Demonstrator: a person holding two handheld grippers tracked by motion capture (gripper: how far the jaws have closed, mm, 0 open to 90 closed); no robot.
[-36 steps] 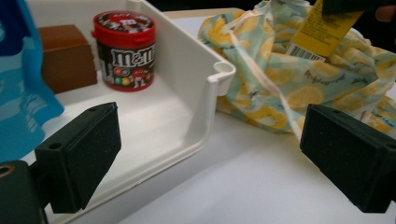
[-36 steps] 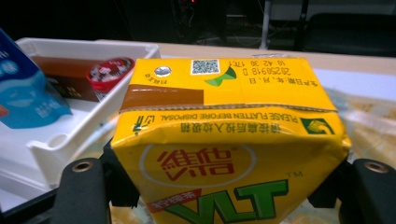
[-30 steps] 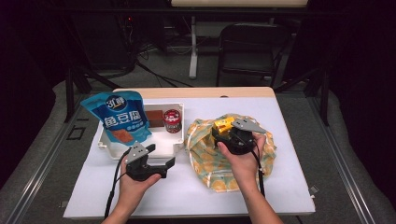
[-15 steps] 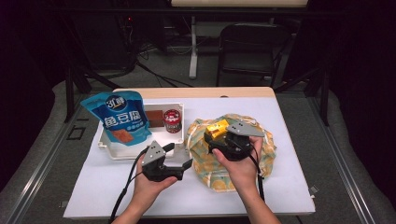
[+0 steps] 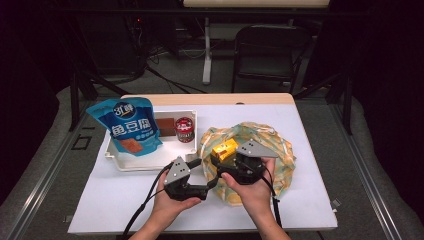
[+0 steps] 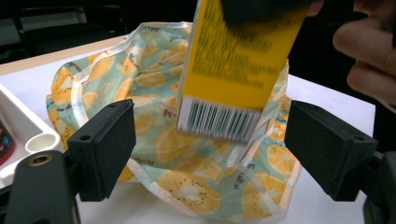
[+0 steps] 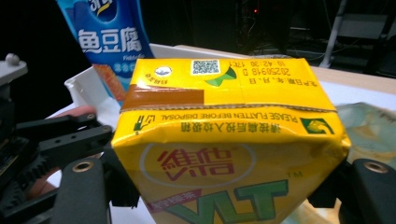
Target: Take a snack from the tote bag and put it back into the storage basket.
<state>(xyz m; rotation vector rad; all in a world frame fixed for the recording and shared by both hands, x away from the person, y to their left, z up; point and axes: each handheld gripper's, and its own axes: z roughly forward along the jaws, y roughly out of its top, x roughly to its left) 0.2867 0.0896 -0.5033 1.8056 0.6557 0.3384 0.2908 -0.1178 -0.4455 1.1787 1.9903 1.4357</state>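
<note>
Carton (image 7: 229, 140) sitting clamped between the right gripper's (image 5: 226, 159) jaws, yellow, held above the bag (image 5: 280, 150) near its left rim. Pressing on both sides of the carton, those jaws, as seen in the right gripper view. Hanging over the bag's mouth in the left gripper view, barcode end down, though blurred there, so whether touching the fabric is hard to tell.

Left gripper (image 5: 197, 175) lying just left of the bag, jaws standing apart with nothing pinched, having just been closing a little; bag's near edge and the carton's lower end showing in the gap between them, not pressed. Both hands nearly touching at the middle of the table (image 5: 310, 120).

Tray (image 5: 150, 162) sitting just beyond the left gripper, its near rim close to the jaws, leaving little room on that side. Blue pouch (image 5: 126, 125) leaning in the tray, can (image 5: 184, 129) standing beside it. Bare tabletop lying open to the right of the bag and along the front edge at the left.
</note>
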